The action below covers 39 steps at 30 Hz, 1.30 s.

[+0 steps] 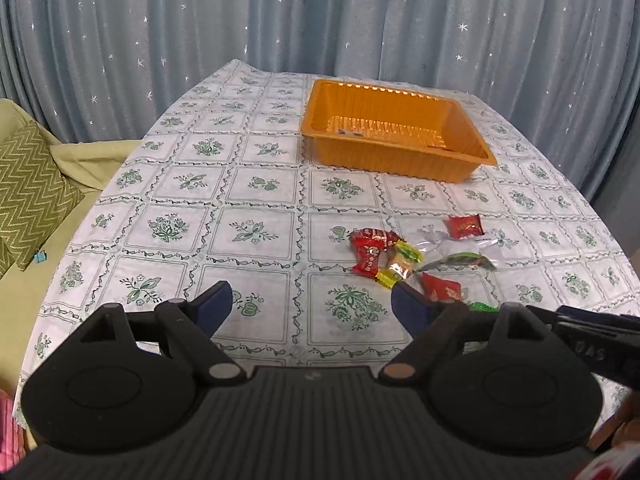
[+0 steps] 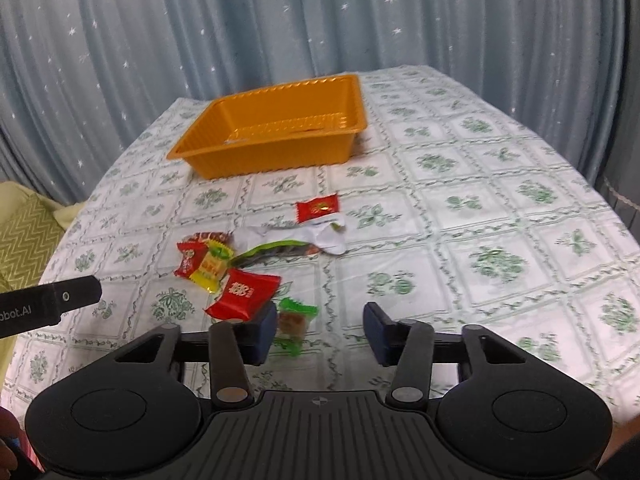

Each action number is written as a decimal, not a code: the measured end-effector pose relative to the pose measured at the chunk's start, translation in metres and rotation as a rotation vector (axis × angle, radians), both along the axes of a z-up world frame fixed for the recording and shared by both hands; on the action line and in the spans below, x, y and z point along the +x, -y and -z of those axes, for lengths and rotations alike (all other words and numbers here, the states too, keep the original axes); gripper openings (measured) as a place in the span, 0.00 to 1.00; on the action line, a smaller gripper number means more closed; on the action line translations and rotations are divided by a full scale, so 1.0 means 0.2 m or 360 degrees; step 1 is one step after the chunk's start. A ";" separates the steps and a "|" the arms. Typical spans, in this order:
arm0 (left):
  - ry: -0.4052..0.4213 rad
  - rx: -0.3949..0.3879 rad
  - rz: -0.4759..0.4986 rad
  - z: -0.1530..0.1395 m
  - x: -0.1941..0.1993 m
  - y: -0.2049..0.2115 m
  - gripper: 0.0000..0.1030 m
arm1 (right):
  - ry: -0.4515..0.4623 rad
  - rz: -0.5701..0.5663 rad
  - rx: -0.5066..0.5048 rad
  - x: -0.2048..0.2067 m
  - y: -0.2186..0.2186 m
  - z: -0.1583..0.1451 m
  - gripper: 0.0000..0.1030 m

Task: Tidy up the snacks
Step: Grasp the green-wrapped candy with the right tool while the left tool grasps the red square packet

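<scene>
An orange plastic tray stands empty at the far side of the table. Nearer lies a loose heap of wrapped snacks: red packets, a yellow candy, a long green pack and a small red one. My left gripper is open over bare cloth, left of the heap. My right gripper is open low over the cloth. A green-wrapped candy lies between its jaws, beside the left finger. A large red packet lies just beyond that finger.
A floral tablecloth covers the table, with blue starred curtains behind. A green sofa with a zigzag cushion sits off the table's left edge. The left gripper's body shows at the left of the right wrist view.
</scene>
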<state>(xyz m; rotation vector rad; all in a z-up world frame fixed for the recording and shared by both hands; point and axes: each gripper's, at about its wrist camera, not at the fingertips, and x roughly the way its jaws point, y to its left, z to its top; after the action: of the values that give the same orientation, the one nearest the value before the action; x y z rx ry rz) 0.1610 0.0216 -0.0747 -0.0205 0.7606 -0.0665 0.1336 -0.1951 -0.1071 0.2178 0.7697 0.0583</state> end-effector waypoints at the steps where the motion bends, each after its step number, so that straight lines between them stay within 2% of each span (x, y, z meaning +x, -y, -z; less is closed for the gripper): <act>1: -0.0010 0.0002 -0.0003 0.01 0.01 0.00 0.83 | -0.0004 -0.0010 -0.0005 0.01 -0.01 0.01 0.44; 15: -0.0079 -0.0014 0.0011 0.07 0.07 -0.01 0.83 | -0.0067 -0.0082 -0.0096 0.14 -0.14 0.19 0.36; 18: -0.0088 -0.0023 0.0033 0.08 0.08 0.00 0.83 | -0.0062 -0.0084 -0.0112 0.14 -0.15 0.20 0.27; 19: -0.0093 -0.0021 0.0043 0.09 0.08 0.01 0.83 | -0.0060 -0.0088 -0.0113 0.14 -0.15 0.20 0.21; 20: -0.0094 -0.0017 0.0056 0.09 0.08 0.02 0.83 | -0.0059 -0.0093 -0.0112 0.15 -0.14 0.20 0.20; 26: -0.0089 -0.0028 0.0163 0.10 0.08 0.11 0.83 | -0.0026 -0.0060 -0.0104 0.12 -0.07 0.16 0.20; 32: -0.0068 -0.0014 0.0278 0.12 0.11 0.26 0.79 | -0.0008 0.0080 -0.0092 0.08 0.10 0.09 0.20; 37: -0.0049 0.0047 0.0393 0.15 0.12 0.40 0.77 | -0.0011 0.0153 -0.0085 0.06 0.21 0.08 0.20; 39: -0.0060 0.0069 0.0435 0.18 0.13 0.45 0.73 | -0.0020 0.0168 -0.0075 0.05 0.23 0.09 0.20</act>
<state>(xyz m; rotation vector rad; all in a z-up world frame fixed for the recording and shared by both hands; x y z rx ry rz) 0.1879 -0.0677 -0.1109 0.1241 0.7987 -0.3099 0.1445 -0.2413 -0.1260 0.2140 0.7700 -0.0612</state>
